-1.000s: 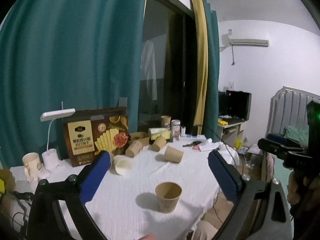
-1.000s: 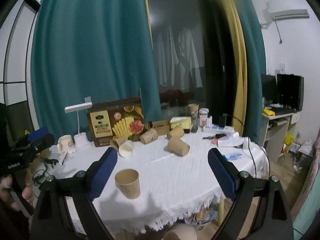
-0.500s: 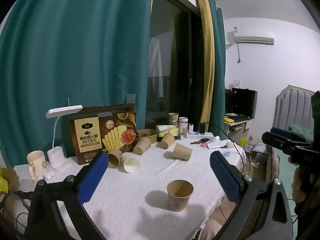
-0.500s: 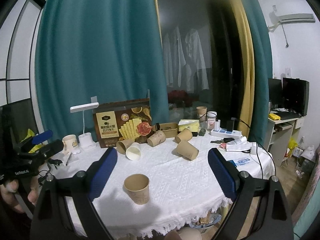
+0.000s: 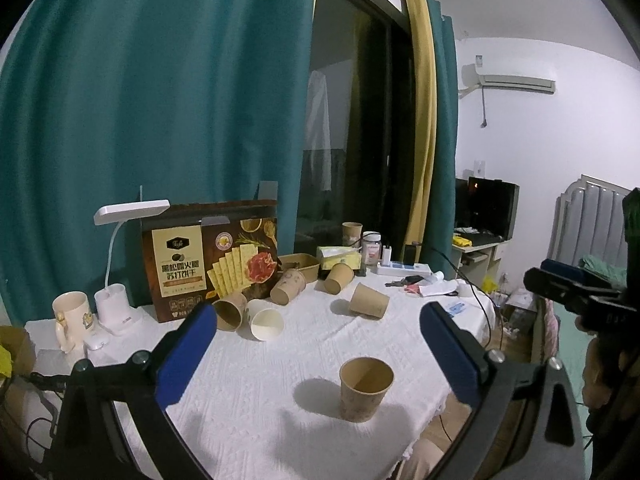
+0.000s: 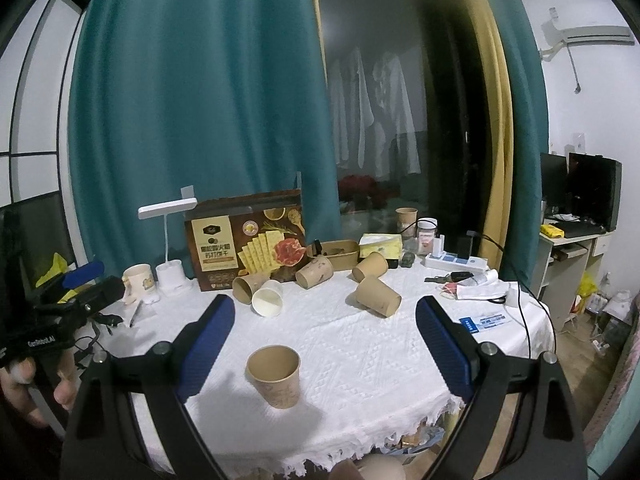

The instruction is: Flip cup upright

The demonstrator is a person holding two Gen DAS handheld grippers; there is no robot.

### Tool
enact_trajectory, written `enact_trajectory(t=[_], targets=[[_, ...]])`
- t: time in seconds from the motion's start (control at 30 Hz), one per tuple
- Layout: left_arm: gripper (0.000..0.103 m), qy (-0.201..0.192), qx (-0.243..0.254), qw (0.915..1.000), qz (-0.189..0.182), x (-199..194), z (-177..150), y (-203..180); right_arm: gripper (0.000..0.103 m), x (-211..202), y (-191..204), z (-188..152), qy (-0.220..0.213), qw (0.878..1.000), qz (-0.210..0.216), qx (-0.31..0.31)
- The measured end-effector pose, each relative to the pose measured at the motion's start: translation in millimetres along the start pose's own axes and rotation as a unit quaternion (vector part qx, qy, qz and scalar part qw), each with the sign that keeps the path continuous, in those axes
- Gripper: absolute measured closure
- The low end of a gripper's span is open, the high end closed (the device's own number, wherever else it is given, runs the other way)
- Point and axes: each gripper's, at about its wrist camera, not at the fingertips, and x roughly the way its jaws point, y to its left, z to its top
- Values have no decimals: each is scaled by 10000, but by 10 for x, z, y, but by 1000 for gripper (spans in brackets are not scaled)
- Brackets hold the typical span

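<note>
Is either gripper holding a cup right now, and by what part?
Nothing is held. Left gripper and right gripper both stand open; the upright cup stands free.

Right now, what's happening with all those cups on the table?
A person holds a gripper in each hand, both open and holding nothing. One paper cup already stands upright near the table's front edge. Five more cups, like this brown one and a white one, lie tipped over farther back by a cracker box.
</note>
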Motion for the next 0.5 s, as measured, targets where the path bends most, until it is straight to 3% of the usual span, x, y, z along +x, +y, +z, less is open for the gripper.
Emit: enact_trajectory(t=[0.5], targets=[[2, 104, -46, 9999, -3, 84, -32, 8, 12, 71, 20, -36, 43, 10000, 11, -5]])
